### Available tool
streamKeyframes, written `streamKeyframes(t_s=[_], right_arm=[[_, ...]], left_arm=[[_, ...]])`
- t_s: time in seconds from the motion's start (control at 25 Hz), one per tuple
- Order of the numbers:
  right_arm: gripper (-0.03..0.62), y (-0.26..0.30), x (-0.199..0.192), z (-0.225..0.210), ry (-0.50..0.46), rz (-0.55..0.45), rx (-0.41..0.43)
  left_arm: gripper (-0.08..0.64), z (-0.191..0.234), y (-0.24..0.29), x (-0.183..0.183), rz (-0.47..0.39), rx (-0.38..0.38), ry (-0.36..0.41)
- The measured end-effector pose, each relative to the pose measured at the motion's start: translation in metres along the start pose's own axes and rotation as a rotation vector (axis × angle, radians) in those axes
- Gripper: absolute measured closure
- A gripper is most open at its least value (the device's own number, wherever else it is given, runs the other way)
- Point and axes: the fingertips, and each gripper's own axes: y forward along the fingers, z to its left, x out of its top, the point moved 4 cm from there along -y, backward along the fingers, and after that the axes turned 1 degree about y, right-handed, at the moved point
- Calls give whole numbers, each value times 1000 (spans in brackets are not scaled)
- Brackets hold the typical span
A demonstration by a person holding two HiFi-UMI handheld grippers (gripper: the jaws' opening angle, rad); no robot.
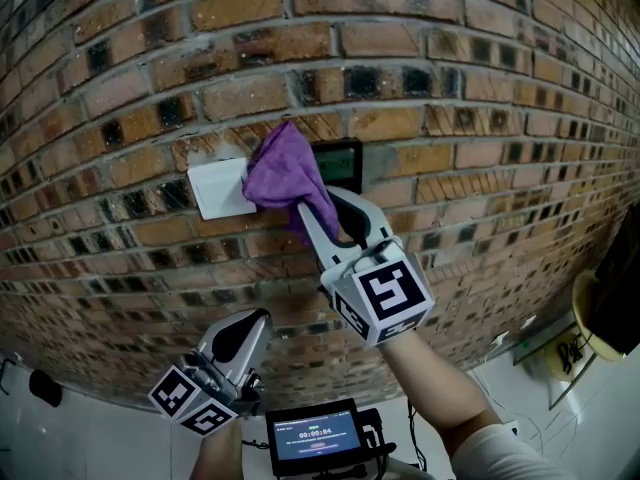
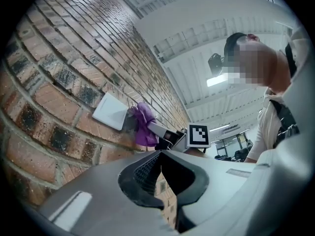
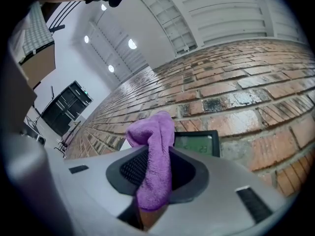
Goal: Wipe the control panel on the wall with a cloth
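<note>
grips crumpled purple microfibre cloth [image 1: 283, 173] in right gripper [image 1: 318, 206] fingers, pressed to brick wall [image 1: 450, 88] between white rectangular plate [image 1: 215, 188] and black-framed control panel [image 1: 342, 164]; left gripper [image 2: 160, 168] fingers together, empty.

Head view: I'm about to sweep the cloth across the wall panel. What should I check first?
1. Purple fleecy cloth gripped: ok, pinched in the right tongs.
2. Cloth at the dark-framed control panel with the green display: ok, it overlaps the panel's left edge.
3. Cloth pressed onto the panel face: cannot tell.
4. Sweep path to the right over the display: ok, only bare brick wall beyond.
5. Left tongs out of the way: ok, low below the panel, jaws together on nothing.
6. Cloth off the white rectangular wall plate: not ok, it covers the plate's right edge.
</note>
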Motion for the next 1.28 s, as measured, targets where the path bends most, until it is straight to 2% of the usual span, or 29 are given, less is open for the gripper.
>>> streamKeyframes(t_s=[0.64,0.96,1.28], right_arm=[[480,-42,4,-70,6,-2,-160],[480,-65,2,-106,12,15,-267],[481,-84,0,-127,4,27,-339]], left_arm=[[572,-17,23,-10,12,-45,-10],[572,-22,31,-13,13,-57,-15],[572,-23,33,-15,15,-62,-21]])
